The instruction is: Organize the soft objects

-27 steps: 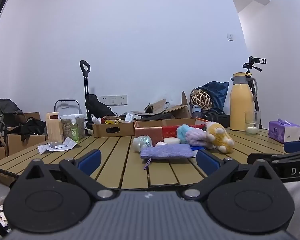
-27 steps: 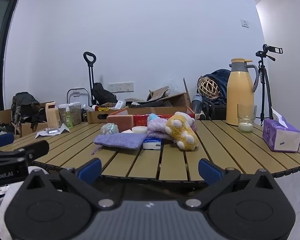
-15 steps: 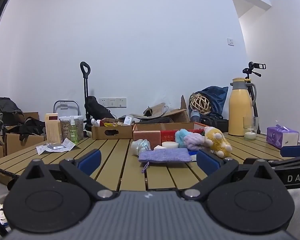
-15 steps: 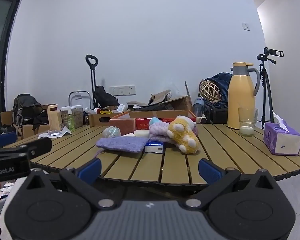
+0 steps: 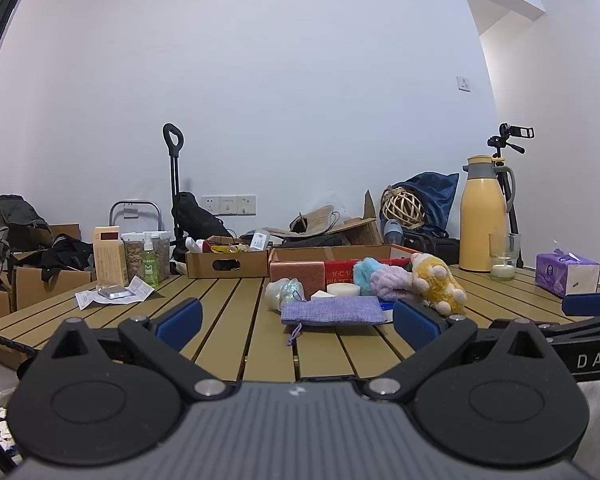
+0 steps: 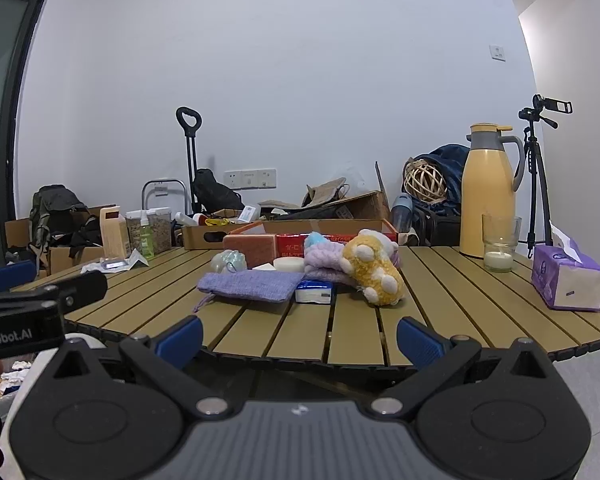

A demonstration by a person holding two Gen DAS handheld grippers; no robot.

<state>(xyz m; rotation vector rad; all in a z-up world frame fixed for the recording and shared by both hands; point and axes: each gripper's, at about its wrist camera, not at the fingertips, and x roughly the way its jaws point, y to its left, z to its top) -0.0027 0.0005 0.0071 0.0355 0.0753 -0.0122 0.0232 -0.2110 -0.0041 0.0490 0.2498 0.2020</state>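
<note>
A purple pouch (image 6: 249, 285), yellow plush (image 6: 374, 269) and lilac cloth (image 6: 323, 259) lie clustered mid-table (image 6: 352, 340), before a red box (image 6: 296, 245). Bare slats run from them to the near edge. Left gripper (image 5: 296, 316) and right gripper (image 6: 298, 338) hover off that edge, fingers apart, empty. The left one reads "nRobot.AI", the right "DAS".

We see the other gripper (image 5: 590, 322) cut off at the right edge of the left view. The box (image 6: 332, 227) behind the pile hides its inside from us. The pouch (image 6: 250, 285) covers part of the blue pack (image 6: 315, 292).
</note>
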